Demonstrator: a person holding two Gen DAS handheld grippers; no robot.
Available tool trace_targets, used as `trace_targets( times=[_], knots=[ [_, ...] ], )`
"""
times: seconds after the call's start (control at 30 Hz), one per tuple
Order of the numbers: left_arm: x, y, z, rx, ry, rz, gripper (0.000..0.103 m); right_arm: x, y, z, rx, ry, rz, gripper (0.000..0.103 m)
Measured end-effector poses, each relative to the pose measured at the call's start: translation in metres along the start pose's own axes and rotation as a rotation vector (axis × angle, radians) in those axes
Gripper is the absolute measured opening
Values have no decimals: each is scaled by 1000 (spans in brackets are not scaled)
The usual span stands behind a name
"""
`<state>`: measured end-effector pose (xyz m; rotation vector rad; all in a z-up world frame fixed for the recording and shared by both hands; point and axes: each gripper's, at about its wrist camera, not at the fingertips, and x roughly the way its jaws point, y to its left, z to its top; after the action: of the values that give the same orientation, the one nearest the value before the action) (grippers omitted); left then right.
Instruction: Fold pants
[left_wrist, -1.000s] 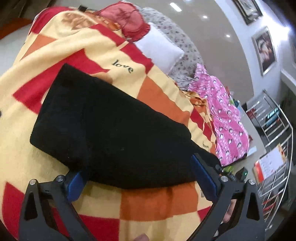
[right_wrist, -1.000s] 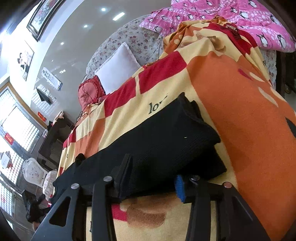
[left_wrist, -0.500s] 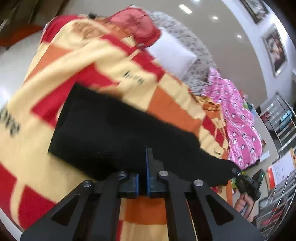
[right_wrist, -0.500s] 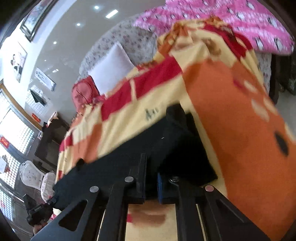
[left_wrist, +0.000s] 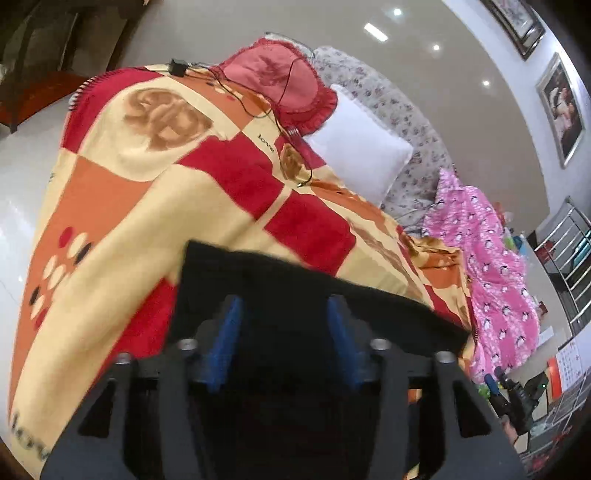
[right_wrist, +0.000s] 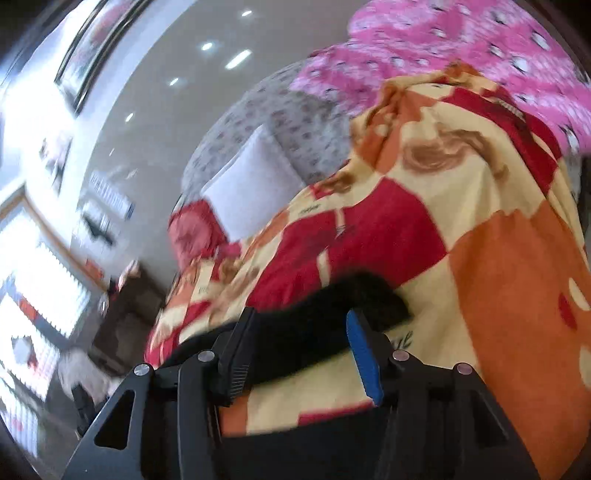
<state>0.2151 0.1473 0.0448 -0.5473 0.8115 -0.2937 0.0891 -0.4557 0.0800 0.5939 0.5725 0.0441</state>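
Note:
Black pants (left_wrist: 280, 280) lie folded on an orange, red and yellow checked blanket (left_wrist: 110, 206) that covers the bed. My left gripper (left_wrist: 284, 328) hovers over their near part. Its blue-padded jaws are opening, and black cloth shows between and under them with neither pad pressing on it. In the right wrist view, the end of the pants (right_wrist: 343, 299) lies just past my right gripper (right_wrist: 299, 336). Its jaws are opening too, and the cloth sits loose in the gap. The picture there is blurred by motion.
At the head of the bed are a red cushion (left_wrist: 280, 81) and a white pillow (left_wrist: 362, 147), with a black cable (left_wrist: 258, 107) trailing over the blanket. A pink penguin-print cloth (left_wrist: 491, 266) hangs at the right edge. Beyond it stands a metal rack (left_wrist: 569, 251).
Both grippers stood apart at the pants' near edge, then shut on it. They rose and swung over the bed, and their jaws have parted again.

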Motion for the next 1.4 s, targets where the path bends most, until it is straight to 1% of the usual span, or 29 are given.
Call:
trace_targets(
  times=[0.03,0.07,0.1,0.17,0.2,0.23,0.27,0.33,0.4,0.43,0.5,0.57,0.6,0.63,0.7,0.73,0.8,0.87,0.9,1.0,1.1,1.13,1.17,1.23,1.3,1.33,1.37,1.4],
  knots=[
    [-14,5,-7,-4,-10,-6,65,-9,2,-8,-44,9,-12,53],
    [-30,11,-15,-10,-17,-18,73,-18,2,-16,-67,16,-27,55],
    [-44,16,-23,-9,-16,-22,79,-28,1,-23,-79,26,-37,59],
    [-66,21,-39,2,0,-22,81,-50,-9,-39,-65,53,-57,65],
    [-73,22,-45,6,9,-23,82,-60,-15,-45,-50,63,-65,67],
    [-81,26,-57,3,29,-24,82,-67,-22,-52,-25,82,-76,71],
    [-83,25,-64,-6,47,-29,82,-74,-31,-59,19,111,-81,72],
    [-81,28,-80,-41,94,-27,82,-81,-50,-74,117,165,-57,72],
    [-69,22,-94,-37,143,-18,82,-81,-63,-88,199,207,-51,72],
    [-62,18,-99,-28,159,-5,82,-80,-67,-93,213,219,-61,72],
    [-54,9,-108,7,168,45,82,-79,-68,-102,215,231,-88,72],
    [-43,2,-117,35,194,77,82,-78,-66,-110,218,239,-88,72],
    [-39,2,-121,26,207,85,83,-76,-65,-113,218,249,-84,72],
    [-41,1,-123,31,185,85,85,-76,-65,-117,219,256,-80,72],
    [-42,0,-127,41,153,90,88,-78,-66,-122,234,239,-61,72],
    [-42,0,-127,40,145,85,88,-80,-69,-123,256,227,-51,72],
    [-44,4,-128,25,132,76,89,-84,-80,-126,341,183,-16,72],
    [-45,10,-124,-35,124,53,89,-83,-88,-122,401,149,3,72],
    [-44,13,-122,-60,121,34,91,-81,-89,-119,411,139,-5,72],
    [-38,23,-112,-123,112,-41,93,-64,-91,-103,419,129,-16,72],
    [-33,38,-104,-233,110,-142,94,-45,-92,-89,410,129,-9,72],
    [-34,40,-101,-249,109,-165,94,-43,-92,-87,409,123,-11,72],
    [-34,41,-100,-254,111,-181,94,-40,-92,-85,400,118,-11,71],
    [-36,41,-101,-245,109,-205,94,-38,-93,-86,382,106,-33,58],
    [-37,39,-102,-221,108,-210,94,-39,-100,-93,382,84,-64,30],
    [-37,37,-103,-204,108,-204,94,-41,-105,-95,385,78,-69,23],
    [-39,35,-104,-187,102,-194,94,-41,-110,-96,392,77,-69,10],
    [-40,34,-105,-176,93,-179,94,-42,-115,-98,397,76,-64,6]
  ],
)
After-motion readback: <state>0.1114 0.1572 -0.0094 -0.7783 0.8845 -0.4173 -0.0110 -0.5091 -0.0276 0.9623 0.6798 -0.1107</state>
